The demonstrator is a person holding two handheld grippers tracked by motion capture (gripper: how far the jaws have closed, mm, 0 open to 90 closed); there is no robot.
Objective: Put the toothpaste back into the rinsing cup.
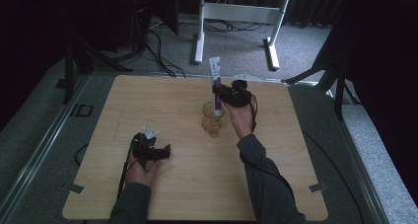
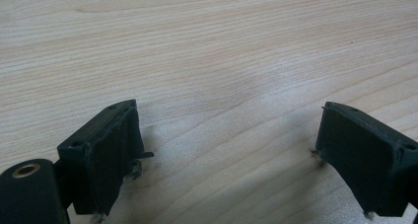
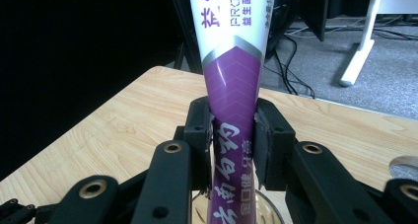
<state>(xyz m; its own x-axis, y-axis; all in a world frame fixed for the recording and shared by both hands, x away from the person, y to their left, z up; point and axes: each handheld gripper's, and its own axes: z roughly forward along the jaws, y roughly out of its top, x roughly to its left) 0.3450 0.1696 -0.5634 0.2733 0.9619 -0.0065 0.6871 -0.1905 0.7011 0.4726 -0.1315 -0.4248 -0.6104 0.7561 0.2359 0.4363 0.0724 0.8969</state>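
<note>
A purple-and-white toothpaste tube (image 3: 233,86) is clamped upright by the right tongs (image 3: 231,140), its lower end set inside a clear glass (image 1: 212,119) mid-worktop (image 1: 276,150). Left of the glass, the left tongs (image 2: 226,150) are held wide apart, nothing gripped.

1. A light wooden table (image 1: 276,150) with round corners stands on a grey carpet floor (image 1: 305,51).
2. A clear glass cup (image 1: 213,119) stands on the table, near the middle.
3. The left gripper (image 1: 148,152) rests low on the table near the front edge.
4. The wood has wavy lines.
</note>
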